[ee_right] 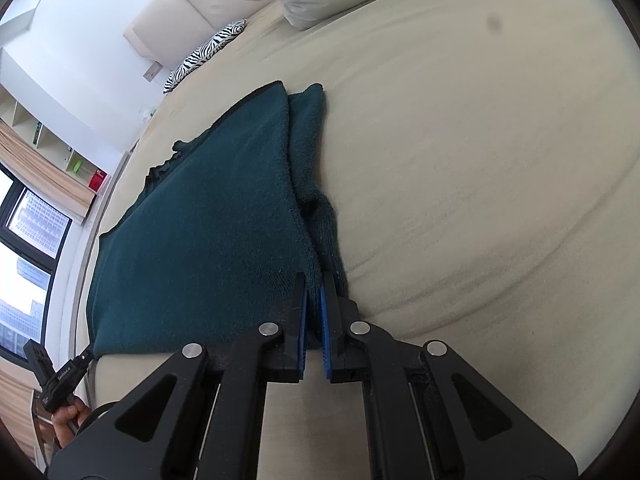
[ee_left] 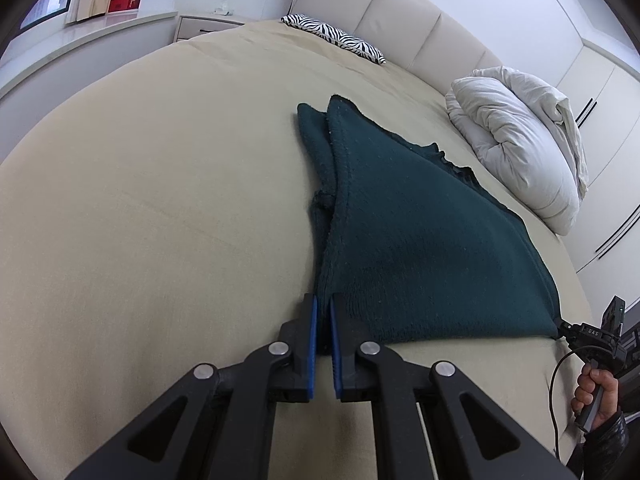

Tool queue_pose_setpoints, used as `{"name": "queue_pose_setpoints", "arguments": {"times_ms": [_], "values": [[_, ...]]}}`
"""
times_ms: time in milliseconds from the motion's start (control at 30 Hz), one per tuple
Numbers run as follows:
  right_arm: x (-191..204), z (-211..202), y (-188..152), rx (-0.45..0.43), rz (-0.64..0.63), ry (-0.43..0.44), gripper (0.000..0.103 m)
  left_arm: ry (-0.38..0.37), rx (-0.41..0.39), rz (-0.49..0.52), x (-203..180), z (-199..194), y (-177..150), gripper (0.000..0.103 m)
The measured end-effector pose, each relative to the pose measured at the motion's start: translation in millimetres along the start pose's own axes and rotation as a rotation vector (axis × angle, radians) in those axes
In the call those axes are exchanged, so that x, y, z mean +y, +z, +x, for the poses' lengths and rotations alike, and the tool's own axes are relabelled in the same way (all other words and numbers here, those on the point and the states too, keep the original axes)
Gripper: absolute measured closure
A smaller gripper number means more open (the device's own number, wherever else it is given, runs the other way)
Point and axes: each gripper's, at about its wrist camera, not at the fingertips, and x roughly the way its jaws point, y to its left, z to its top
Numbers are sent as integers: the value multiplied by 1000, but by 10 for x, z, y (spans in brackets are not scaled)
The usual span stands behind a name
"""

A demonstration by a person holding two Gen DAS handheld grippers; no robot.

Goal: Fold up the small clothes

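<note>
- Dark teal knit garment (ee_left: 420, 232) lies on the beige bed (ee_left: 140, 200), sleeves apparently folded in.
- Left tongs (ee_left: 323, 322) pinch its hem corner at 6 o'clock.
- Right tongs (ee_right: 315, 300) clamp the other corner; further folds remain.

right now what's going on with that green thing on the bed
A person is folding a dark green knitted garment spread on a beige bed, using a hand-held gripper in each hand. The left gripper is shut on one near corner of the garment and the right gripper is shut on the other near corner. The garment lies mostly flat, with one side already doubled over. A rolled white duvet and a zebra-print pillow sit near the headboard.
</note>
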Motion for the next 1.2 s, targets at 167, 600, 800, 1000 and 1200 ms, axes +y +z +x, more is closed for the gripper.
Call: {"name": "queue_pose_setpoints", "arguments": {"times_ms": [167, 600, 800, 1000, 1200], "values": [[41, 25, 49, 4, -12, -18, 98, 0, -4, -7, 10, -13, -15, 95], [6, 8, 37, 22, 14, 7, 96, 21, 3, 4, -25, -92, 20, 86], [68, -380, 97, -70, 57, -43, 75, 87, -119, 85, -310, -461, 299, 84], [794, -193, 457, -75, -52, 120, 73, 76, -202, 255, -997, -52, 845, 66], [1627, 724, 767, 40, -129, 249, 73, 89, -182, 311, -1329, 685, 1178, 66]]}}
